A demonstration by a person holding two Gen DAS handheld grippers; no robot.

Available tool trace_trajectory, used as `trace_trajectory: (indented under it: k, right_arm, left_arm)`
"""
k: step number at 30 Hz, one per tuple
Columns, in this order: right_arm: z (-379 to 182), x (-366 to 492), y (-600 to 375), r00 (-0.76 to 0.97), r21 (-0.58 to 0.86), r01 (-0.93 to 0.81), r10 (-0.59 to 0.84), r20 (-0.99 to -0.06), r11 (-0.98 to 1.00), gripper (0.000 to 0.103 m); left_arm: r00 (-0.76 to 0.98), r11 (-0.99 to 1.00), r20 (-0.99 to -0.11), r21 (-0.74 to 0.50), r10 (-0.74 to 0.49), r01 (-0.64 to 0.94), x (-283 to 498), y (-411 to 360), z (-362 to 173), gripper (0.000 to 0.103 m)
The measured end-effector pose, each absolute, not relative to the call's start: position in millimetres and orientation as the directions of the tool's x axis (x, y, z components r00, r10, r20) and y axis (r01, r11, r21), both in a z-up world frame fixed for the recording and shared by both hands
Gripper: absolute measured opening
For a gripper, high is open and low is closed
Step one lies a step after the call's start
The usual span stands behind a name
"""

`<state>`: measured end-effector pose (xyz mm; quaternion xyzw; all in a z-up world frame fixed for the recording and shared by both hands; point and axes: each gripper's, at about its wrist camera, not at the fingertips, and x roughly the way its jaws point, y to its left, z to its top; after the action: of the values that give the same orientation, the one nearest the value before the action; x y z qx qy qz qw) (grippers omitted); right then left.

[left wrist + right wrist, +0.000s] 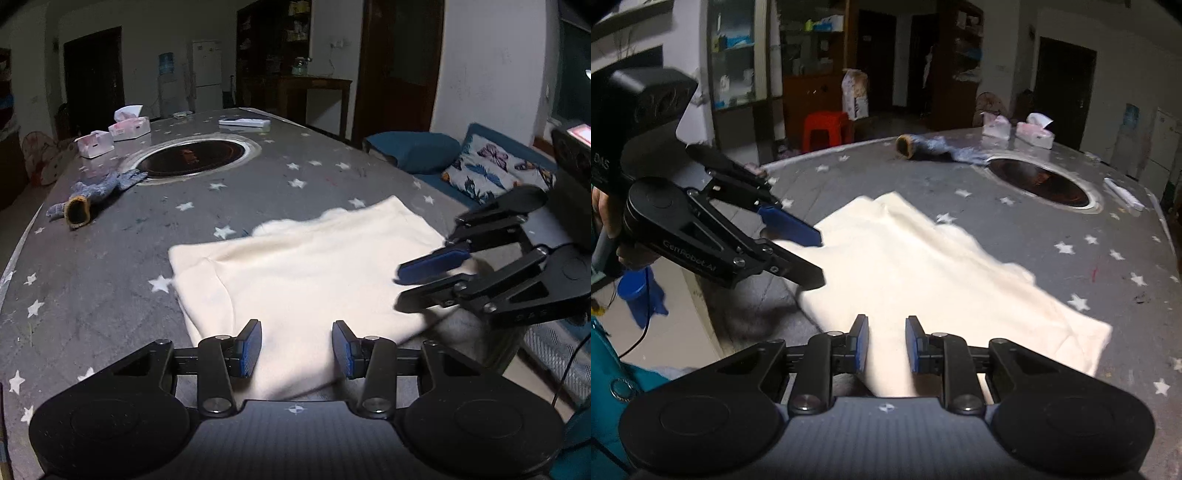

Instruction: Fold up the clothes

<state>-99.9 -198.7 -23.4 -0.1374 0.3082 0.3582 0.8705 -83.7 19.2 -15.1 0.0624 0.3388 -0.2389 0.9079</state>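
Note:
A cream garment (295,266) lies folded into a rough rectangle on the grey star-patterned table (110,266). It also shows in the right wrist view (923,266). My left gripper (297,345) is open, its blue pads (249,347) spread over the garment's near edge. It also shows in the right wrist view (816,254), over the garment's left edge. My right gripper (886,343) is open over the garment's near corner. It also shows in the left wrist view (402,284), at the garment's right edge. Neither holds any cloth.
A blue knitted glove (92,195) lies at the far left beside a round inset burner (192,158). Two tissue boxes (114,134) and a white flat box (243,123) stand at the far end. A blue sofa (480,166) is beyond the table's right edge.

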Motion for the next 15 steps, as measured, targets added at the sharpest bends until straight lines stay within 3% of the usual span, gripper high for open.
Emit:
trace_trajectory:
  k: [5, 9, 15]
  right_arm:
    - [-20, -89, -223, 0.611, 0.011, -0.619, 0.491, -0.621, 0.785, 0.024]
    - [-21, -79, -248, 0.652, 0.043, -0.531, 0.440, -0.617, 0.847, 0.040]
    - [-18, -71, -264, 0.679, 0.063, -0.478, 0.414, -0.606, 0.876, 0.042]
  left_arm:
    - [0.672, 0.917, -0.650, -0.102, -0.354, 0.385, -64, 30, -15, 0.050]
    - [0.680, 0.943, -0.664, -0.130, -0.312, 0.306, -53, 38, -20, 0.059]
    - [0.665, 0.953, -0.682, -0.197, -0.302, 0.231, -47, 49, -27, 0.067]
